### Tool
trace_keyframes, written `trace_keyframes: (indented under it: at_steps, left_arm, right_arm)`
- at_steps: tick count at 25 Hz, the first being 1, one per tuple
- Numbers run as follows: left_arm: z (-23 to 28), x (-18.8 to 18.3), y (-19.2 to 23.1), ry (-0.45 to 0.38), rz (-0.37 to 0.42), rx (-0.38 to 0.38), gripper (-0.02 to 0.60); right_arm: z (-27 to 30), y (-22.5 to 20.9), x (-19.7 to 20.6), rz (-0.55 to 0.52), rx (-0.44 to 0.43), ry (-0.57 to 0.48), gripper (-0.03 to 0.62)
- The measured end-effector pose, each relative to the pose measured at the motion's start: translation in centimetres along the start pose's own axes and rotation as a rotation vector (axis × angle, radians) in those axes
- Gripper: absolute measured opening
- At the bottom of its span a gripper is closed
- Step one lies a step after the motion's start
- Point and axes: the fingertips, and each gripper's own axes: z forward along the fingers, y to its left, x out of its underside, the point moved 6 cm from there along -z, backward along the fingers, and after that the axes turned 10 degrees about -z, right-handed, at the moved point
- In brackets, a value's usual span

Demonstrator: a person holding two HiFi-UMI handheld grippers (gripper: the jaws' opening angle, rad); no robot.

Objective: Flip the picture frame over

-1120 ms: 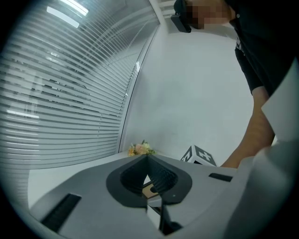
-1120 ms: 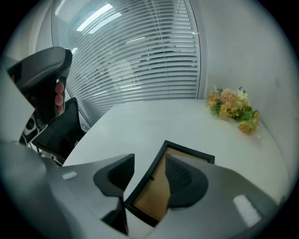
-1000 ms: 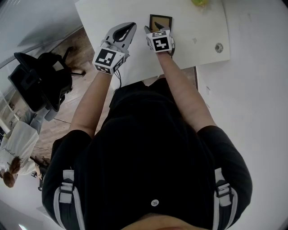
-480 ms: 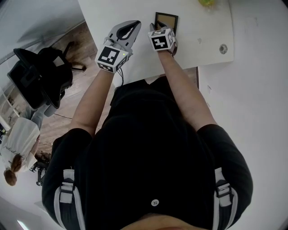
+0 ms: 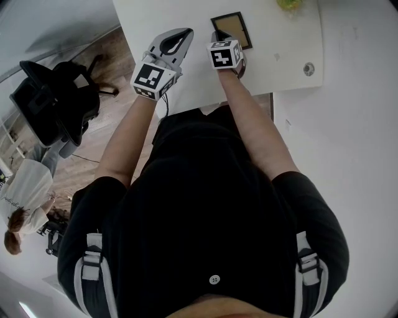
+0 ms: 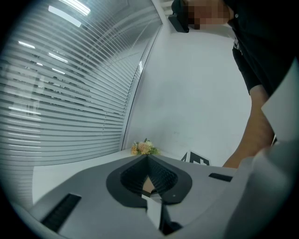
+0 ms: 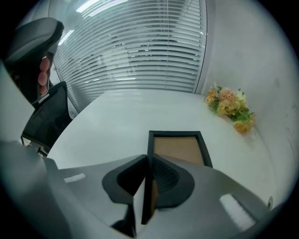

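Observation:
The picture frame (image 5: 231,28) lies flat on the white table (image 5: 280,43), black-rimmed with a brown panel facing up. My right gripper (image 5: 216,38) points steeply down at its near left corner. In the right gripper view the frame (image 7: 180,147) runs its left rim between the jaws of the right gripper (image 7: 148,161), which are closing and pinch that rim. My left gripper (image 5: 185,32) hovers to the left of the frame, apart from it, jaws together and empty. In the left gripper view the left gripper (image 6: 147,158) shows its tips meeting.
A small bunch of flowers (image 5: 287,4) lies at the table's far edge, beyond the frame. A round cable hole (image 5: 309,68) sits at the table's right. A black office chair (image 5: 56,109) stands on the floor to the left, and a person (image 5: 22,199) is further off.
The right jaws have come together on the frame's left rim. The frame now sits slightly skewed on the table. The left gripper has stayed where it was.

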Motion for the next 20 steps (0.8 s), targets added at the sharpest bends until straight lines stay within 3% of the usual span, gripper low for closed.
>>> trace_keyframes:
  at_steps: [12, 20]
  left_arm:
    - [-2.2, -0.8, -2.5, -0.061, 0.010, -0.040, 0.005]
    - [-4.1, -1.6, -5.2, -0.109, 0.038, -0.110, 0.005]
  right_arm:
    - [-3.7, -0.4, -1.0, 0.030, -0.035, -0.078, 0.049]
    - [-7.3, -0.6, -1.8, 0.079, -0.126, -0.173, 0.051]
